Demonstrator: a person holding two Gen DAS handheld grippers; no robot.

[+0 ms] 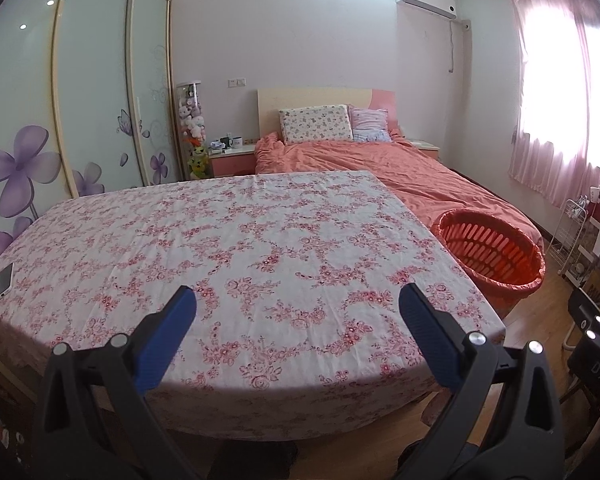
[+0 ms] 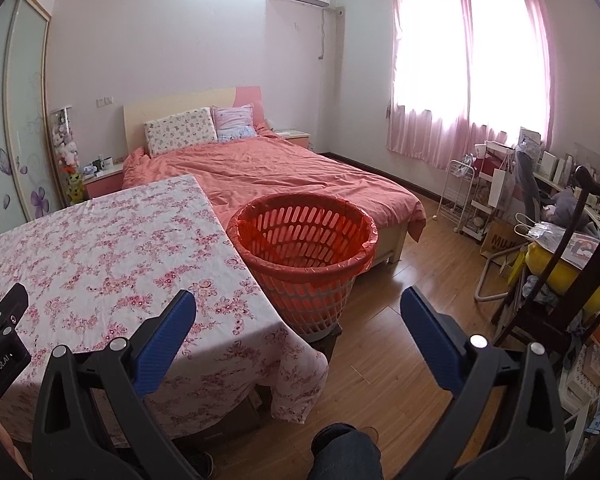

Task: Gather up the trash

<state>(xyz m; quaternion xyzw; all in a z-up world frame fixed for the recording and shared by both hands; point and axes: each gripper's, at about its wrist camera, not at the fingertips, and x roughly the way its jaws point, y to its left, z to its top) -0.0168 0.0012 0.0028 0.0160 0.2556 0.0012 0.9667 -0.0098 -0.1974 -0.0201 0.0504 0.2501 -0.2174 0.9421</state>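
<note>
An orange slotted plastic basket (image 2: 304, 240) lined with a bag stands on the floor at the table's right side, also in the left wrist view (image 1: 492, 252). The table (image 1: 240, 248) wears a pink floral cloth (image 2: 100, 248). I see no trash on it. My left gripper (image 1: 298, 304) is open and empty above the table's near edge. My right gripper (image 2: 298, 306) is open and empty above the table's right corner, short of the basket.
A white phone (image 1: 4, 280) lies at the table's left edge. A bed (image 2: 268, 176) with an orange duvet stands behind the table and basket. A dark wooden chair (image 2: 572, 264) and cluttered shelves (image 2: 472, 200) fill the right side. A wardrobe (image 1: 80, 92) lines the left wall.
</note>
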